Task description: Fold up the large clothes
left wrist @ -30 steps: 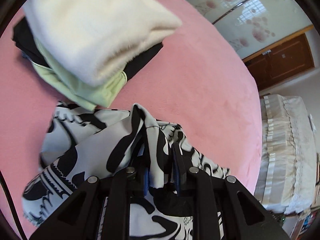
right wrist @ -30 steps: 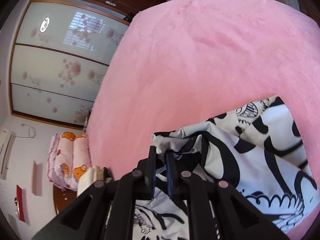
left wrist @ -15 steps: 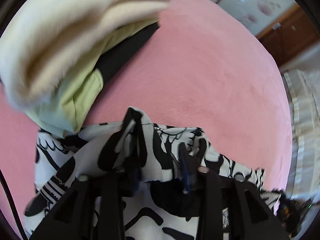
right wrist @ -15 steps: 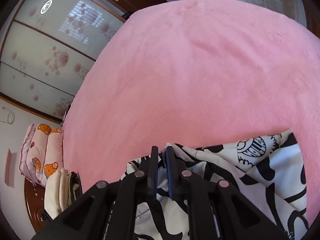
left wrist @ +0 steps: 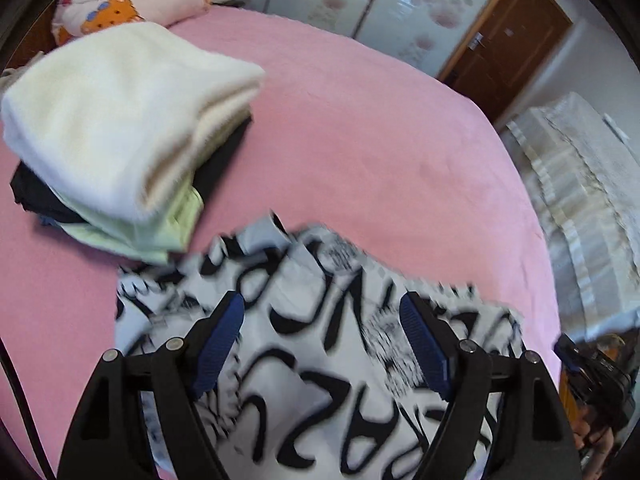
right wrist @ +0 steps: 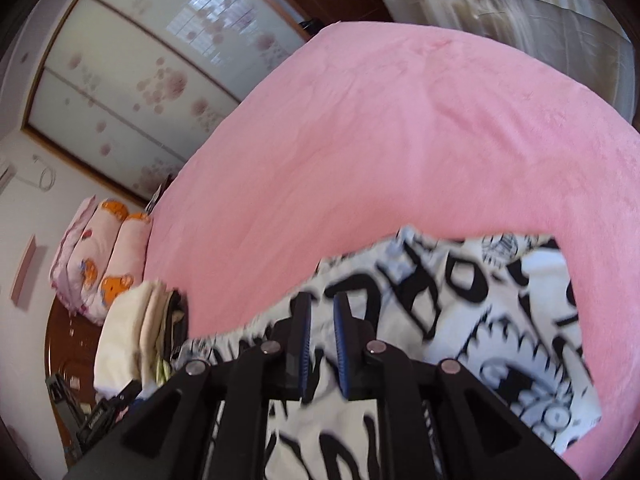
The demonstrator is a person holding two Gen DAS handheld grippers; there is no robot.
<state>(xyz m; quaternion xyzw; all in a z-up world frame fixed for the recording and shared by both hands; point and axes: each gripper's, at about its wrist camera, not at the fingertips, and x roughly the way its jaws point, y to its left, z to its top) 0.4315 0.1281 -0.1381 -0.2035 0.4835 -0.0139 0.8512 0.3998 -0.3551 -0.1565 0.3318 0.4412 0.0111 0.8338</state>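
Note:
A white garment with black print [left wrist: 320, 320] lies flat on the pink bed [left wrist: 360, 140]. My left gripper [left wrist: 322, 312] is wide open above it, with nothing between its blue pads. In the right wrist view the same garment [right wrist: 500, 320] spreads over the near part of the bed [right wrist: 400, 140]. My right gripper [right wrist: 321, 312] hovers over its edge with the jaws a narrow gap apart and no cloth between them.
A pile of folded clothes, cream on top over green and black [left wrist: 112, 132], sits at the left on the bed and also shows in the right wrist view [right wrist: 136, 340]. Bear-print pillows [right wrist: 100, 248] lie at the head. Wardrobe doors [right wrist: 140, 60] stand behind.
Both grippers have let go of the printed garment, which now lies flat. The left jaws opened wide and the right jaws parted slightly. Both cameras pulled back.

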